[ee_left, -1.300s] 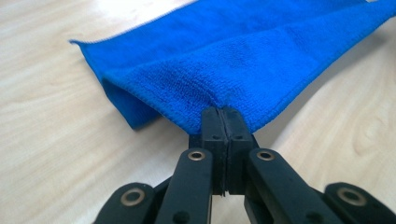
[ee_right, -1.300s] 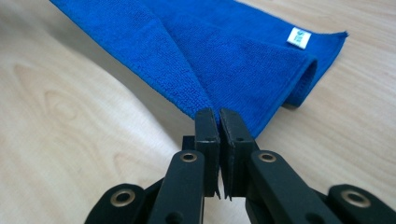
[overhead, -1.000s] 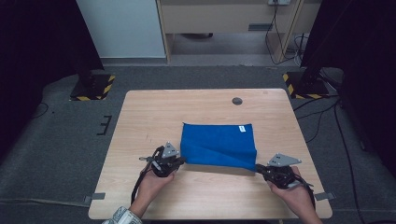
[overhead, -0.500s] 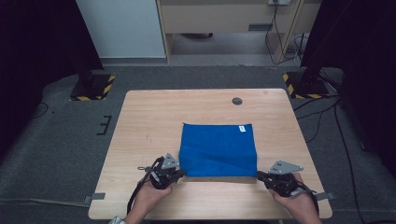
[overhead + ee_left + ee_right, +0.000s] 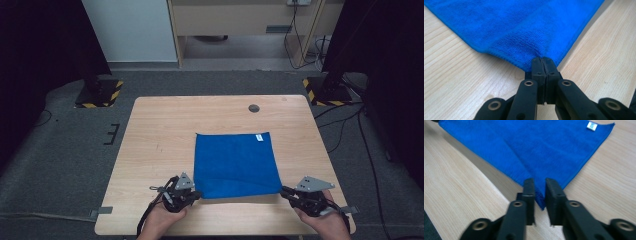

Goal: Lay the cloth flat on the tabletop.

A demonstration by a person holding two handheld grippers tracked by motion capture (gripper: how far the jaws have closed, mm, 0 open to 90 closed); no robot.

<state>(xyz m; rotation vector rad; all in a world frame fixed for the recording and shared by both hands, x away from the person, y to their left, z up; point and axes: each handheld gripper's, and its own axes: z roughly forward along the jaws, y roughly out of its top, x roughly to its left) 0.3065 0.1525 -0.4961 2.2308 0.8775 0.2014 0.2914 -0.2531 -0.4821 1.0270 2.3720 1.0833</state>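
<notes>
A blue cloth lies spread flat on the wooden table, with a white tag at its far right corner. My left gripper is at the cloth's near left corner. In the left gripper view the jaws are shut on that corner of the cloth. My right gripper is at the near right corner. In the right gripper view its jaws stand apart, and the corner of the cloth lies in the gap between them. The tag shows at the far corner.
A dark round grommet sits in the table top behind the cloth. Both hands are close to the table's near edge. Bare wood lies to the left of the cloth. Black stands with striped bases are on the floor beyond the table.
Both grippers have drawn back toward the near edge. They pulled the cloth's near edge with them, so the cloth now lies longer and flatter.
</notes>
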